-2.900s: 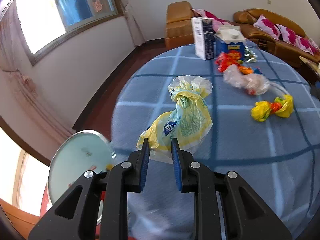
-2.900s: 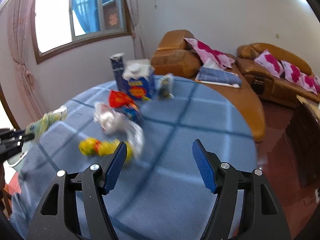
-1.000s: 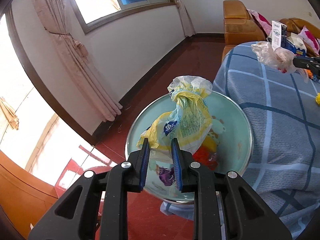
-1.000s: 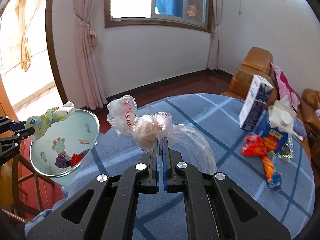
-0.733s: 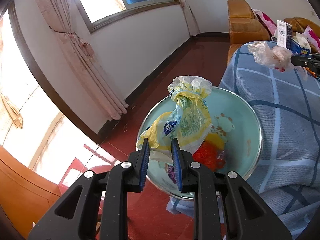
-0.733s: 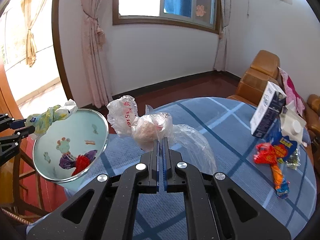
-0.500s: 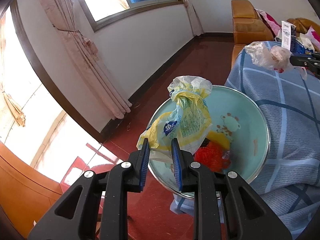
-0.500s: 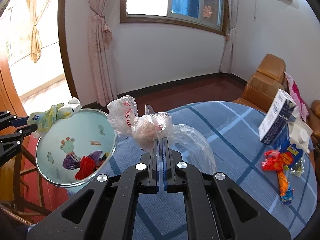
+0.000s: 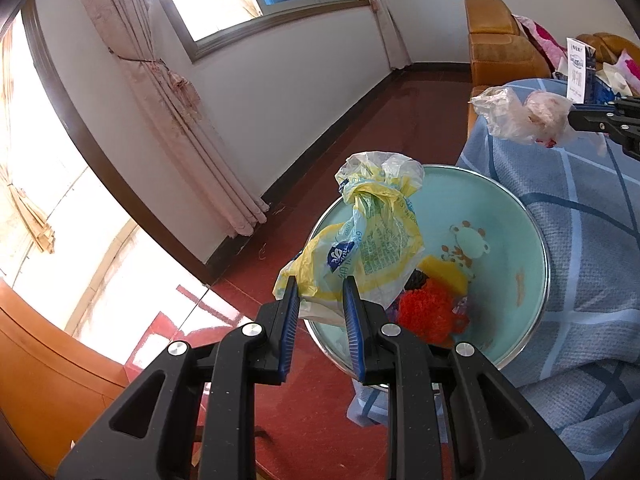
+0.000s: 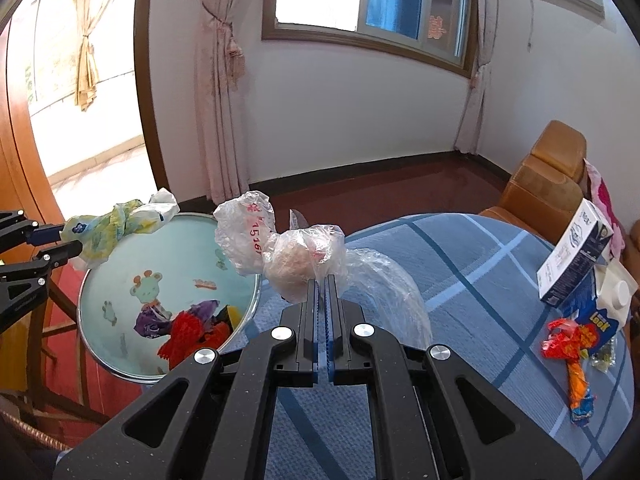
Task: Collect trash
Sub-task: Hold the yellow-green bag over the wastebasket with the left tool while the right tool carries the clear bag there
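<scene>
Blue-padded fingers (image 9: 289, 312) of our left gripper (image 9: 320, 312) stand slightly apart, clamped on the lower end of a knotted yellow-and-white printed plastic bag (image 9: 368, 240), which we hold in the air above the near rim of a round pale-green enamel basin with a metal rim (image 9: 516, 216). Inside the basin lie a crumpled red wrapper (image 9: 432, 312) and a yellow scrap (image 9: 444, 272). Our right gripper (image 10: 323, 292) has its jaws pressed together on a thin clear plastic bag twisted around a pinkish lump (image 10: 296, 268); we hold it over the edge of the blue checked tablecloth (image 10: 460, 288), just beside the basin. Farther along the cloth stand a white-and-navy carton (image 10: 576, 252) and a blue carton with a white cap (image 10: 608, 312), with a twisted red-and-orange wrapper (image 10: 572, 352) lying next to them.
</scene>
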The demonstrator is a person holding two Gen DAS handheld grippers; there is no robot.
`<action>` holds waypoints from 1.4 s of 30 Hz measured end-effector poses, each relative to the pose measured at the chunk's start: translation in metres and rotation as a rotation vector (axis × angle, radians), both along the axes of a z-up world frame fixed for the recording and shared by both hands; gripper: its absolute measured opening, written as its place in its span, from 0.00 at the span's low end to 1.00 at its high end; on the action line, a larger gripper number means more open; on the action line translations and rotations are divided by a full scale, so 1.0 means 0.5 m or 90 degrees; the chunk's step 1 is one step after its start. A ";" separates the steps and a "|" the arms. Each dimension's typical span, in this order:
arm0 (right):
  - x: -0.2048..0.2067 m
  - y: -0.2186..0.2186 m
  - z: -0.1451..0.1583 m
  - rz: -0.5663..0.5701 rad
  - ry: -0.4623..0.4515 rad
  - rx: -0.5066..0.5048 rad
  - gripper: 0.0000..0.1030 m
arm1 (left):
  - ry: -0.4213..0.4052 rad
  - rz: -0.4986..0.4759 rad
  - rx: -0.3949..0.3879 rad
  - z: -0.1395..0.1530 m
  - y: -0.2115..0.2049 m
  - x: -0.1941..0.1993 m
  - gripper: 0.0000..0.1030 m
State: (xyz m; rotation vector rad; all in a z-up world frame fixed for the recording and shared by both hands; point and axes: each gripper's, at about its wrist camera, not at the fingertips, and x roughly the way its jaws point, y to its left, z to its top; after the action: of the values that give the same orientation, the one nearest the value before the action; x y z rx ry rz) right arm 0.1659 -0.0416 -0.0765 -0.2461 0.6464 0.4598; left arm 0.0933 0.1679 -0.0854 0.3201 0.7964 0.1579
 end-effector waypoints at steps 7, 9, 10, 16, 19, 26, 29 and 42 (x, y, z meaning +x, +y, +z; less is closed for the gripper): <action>-0.002 0.017 -0.004 0.013 -0.003 -0.013 0.04 | 0.002 0.008 0.001 0.000 0.006 0.003 0.22; -0.002 0.022 -0.004 0.016 -0.004 -0.016 0.04 | 0.003 0.009 0.001 0.000 0.005 0.004 0.22; -0.002 0.024 -0.004 0.019 -0.005 -0.018 0.04 | 0.003 0.009 0.002 -0.001 0.004 0.004 0.22; -0.006 0.037 -0.002 0.031 -0.011 -0.028 0.04 | 0.001 0.014 0.010 -0.002 0.003 0.004 0.22; -0.008 0.042 -0.001 0.034 -0.012 -0.027 0.04 | 0.001 0.014 0.008 -0.002 0.004 0.002 0.22; -0.011 0.047 0.000 0.039 -0.013 -0.030 0.04 | 0.000 0.015 0.007 -0.003 0.005 0.001 0.22; -0.011 0.049 0.001 0.041 -0.013 -0.031 0.04 | 0.000 0.017 0.008 -0.004 0.006 0.001 0.22; -0.014 0.063 -0.005 0.053 -0.009 -0.035 0.04 | 0.005 0.023 0.005 -0.005 0.009 0.004 0.22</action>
State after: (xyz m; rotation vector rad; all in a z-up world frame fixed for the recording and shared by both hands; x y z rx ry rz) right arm 0.1591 -0.0100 -0.0789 -0.3296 0.6368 0.5195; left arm 0.0952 0.1723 -0.0879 0.3142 0.8102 0.1947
